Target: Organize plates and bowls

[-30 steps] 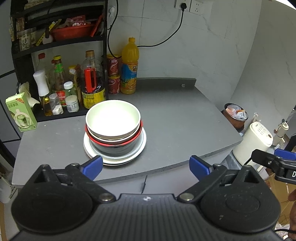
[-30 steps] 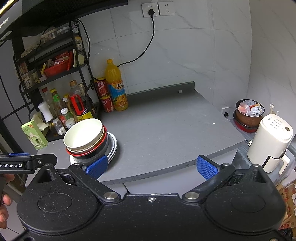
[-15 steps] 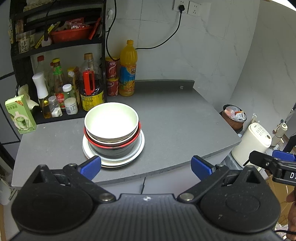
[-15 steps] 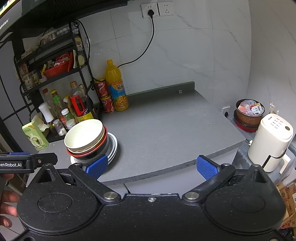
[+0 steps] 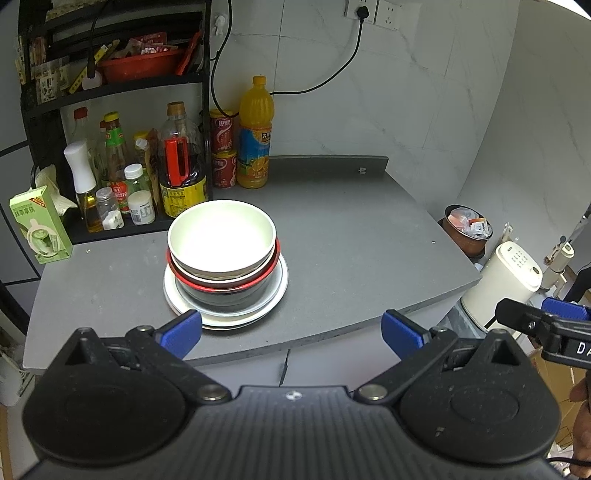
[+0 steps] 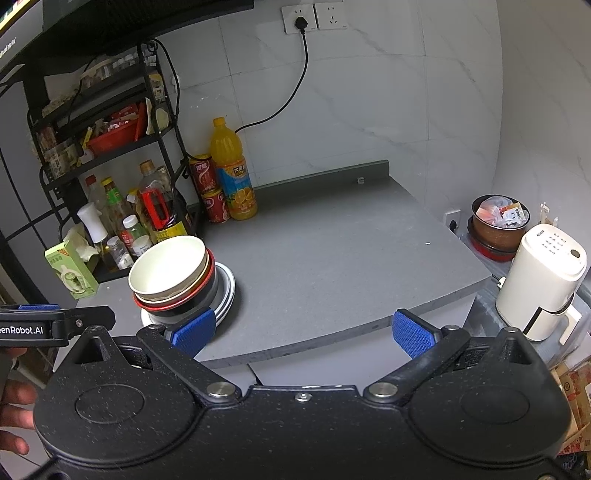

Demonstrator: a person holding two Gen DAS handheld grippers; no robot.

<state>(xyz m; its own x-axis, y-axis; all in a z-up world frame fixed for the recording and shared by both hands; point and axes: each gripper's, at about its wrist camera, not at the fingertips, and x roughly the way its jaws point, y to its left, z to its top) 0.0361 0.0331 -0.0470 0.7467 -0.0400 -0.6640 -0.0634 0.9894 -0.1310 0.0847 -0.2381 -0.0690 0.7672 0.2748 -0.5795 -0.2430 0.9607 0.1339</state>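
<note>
Both grippers are held short of the near edge of a grey countertop (image 5: 351,236). On the left gripper (image 5: 291,328) the blue pads (image 5: 181,330) are spread wide with nothing gripped between them; the right gripper (image 6: 303,330) is likewise spread wide and empty.

Just ahead of the left gripper's left fingertip, a stack of dishes is set near the counter's front edge: a cream bowl (image 5: 221,236) is nested in a red-rimmed bowl (image 5: 225,280), which is seated in a dark bowl, all carried on white plates (image 5: 279,288). From the right gripper the same stack (image 6: 173,273) is seen ahead and to the left, partly covered by its left pad (image 6: 194,328).

Beyond the stack, to the left, a black wire rack (image 5: 110,85) is loaded with sauce bottles (image 5: 181,162) and a red basket (image 5: 140,66). A green carton (image 5: 38,225) is stood on the counter at far left. Two red cans (image 5: 222,153) and an orange juice bottle (image 5: 255,133) are placed against the white marbled wall (image 5: 406,110), where a black cord (image 6: 295,85) is plugged into a socket (image 6: 299,18). To the right of the counter and lower down, a white kettle (image 6: 543,280) and a brown pot (image 6: 496,225) filled with packets are seen.
</note>
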